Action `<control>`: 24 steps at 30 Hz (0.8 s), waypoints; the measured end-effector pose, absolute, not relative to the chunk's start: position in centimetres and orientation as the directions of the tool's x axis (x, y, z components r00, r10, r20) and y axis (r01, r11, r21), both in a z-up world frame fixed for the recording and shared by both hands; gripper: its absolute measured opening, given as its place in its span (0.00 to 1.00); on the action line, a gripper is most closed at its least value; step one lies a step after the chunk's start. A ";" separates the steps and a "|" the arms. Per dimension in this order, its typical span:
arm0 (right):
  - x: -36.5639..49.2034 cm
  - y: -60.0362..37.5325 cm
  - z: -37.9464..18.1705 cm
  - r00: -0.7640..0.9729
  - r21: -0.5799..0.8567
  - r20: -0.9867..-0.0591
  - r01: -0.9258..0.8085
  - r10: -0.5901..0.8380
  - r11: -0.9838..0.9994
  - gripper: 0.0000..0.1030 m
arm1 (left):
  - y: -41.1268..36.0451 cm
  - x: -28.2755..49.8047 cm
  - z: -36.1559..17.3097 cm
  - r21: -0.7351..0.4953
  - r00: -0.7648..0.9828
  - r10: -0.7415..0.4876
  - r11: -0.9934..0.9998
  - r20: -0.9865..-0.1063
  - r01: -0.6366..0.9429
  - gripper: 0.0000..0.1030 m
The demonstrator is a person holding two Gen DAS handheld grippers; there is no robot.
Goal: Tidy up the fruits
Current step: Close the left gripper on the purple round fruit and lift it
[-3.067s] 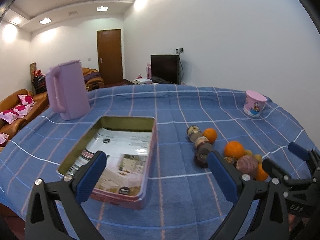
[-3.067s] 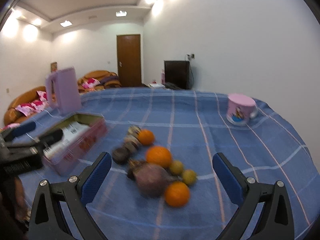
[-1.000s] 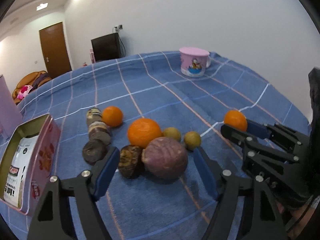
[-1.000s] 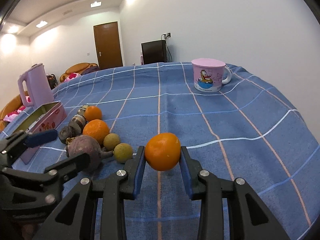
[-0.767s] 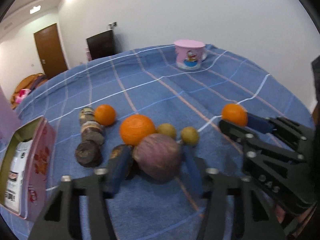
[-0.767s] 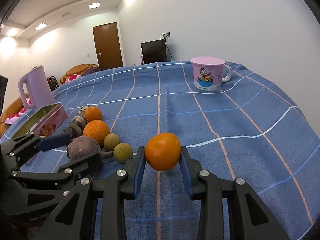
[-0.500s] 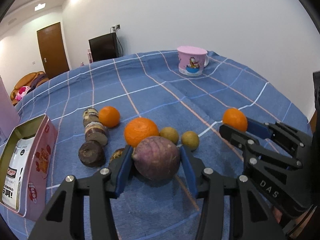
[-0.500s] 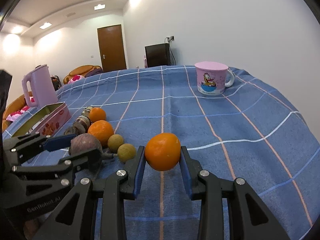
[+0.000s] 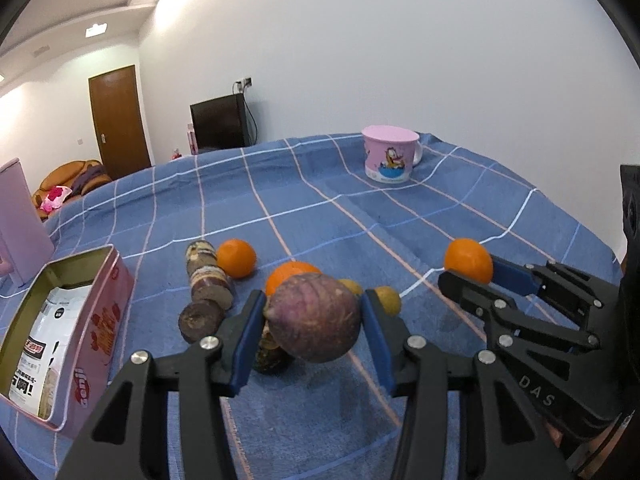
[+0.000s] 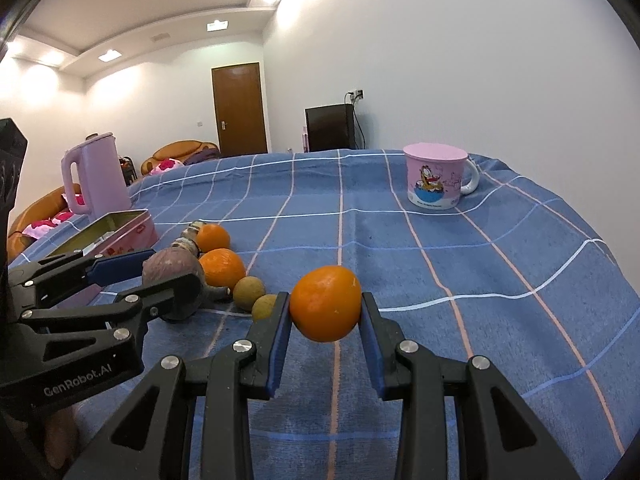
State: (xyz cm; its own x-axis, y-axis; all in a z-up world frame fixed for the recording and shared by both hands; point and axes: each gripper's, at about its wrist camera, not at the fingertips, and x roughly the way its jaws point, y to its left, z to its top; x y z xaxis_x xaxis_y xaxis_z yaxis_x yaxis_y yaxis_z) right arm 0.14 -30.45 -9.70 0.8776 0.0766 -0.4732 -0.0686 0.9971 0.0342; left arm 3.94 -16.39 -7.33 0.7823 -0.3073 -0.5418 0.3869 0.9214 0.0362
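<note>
"DAS" on right gripper (image 9: pixel 468 276) body; "GenRobot.AI" on left gripper (image 10: pixel 160 276) body; tin (image 9: pixel 104 320) lettering unclear.

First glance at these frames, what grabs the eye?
Both grippers hold fruit above the blue checked tablecloth: the left gripper clamps a big purple fruit, the right gripper an orange. Between them the other fruit lies in a row, with an open pink tin far left and a lidded pink cartoon mug at the back right.
</note>
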 end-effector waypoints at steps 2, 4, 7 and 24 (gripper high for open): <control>0.0 -30.4 -9.6 0.881 0.033 -0.467 -0.072 0.079 0.997 0.34 | -16.3 3.9 -7.3 0.035 0.786 -0.310 0.921 -0.534 0.387 0.49; -0.1 -30.3 -9.6 0.885 0.029 -0.458 -0.076 0.081 0.997 0.34 | -16.2 3.8 -7.2 0.034 0.792 -0.310 0.923 -0.526 0.383 0.49; -0.4 -30.2 -9.6 0.891 0.023 -0.446 -0.082 0.084 0.996 0.34 | -16.1 3.7 -7.2 0.031 0.799 -0.310 0.925 -0.515 0.379 0.49; -1.1 -30.0 -9.4 0.913 0.002 -0.398 -0.090 0.083 0.996 0.34 | -15.1 2.9 -6.8 0.020 0.837 -0.312 0.933 -0.450 0.359 0.49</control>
State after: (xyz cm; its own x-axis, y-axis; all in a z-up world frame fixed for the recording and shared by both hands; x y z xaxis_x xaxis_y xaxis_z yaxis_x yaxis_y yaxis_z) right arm -1.14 -29.96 -9.43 0.9134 0.0834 -0.3984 -0.0902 0.9959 0.0016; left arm 2.92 -15.15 -6.76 0.8365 -0.3122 -0.4503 0.3591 0.9331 0.0201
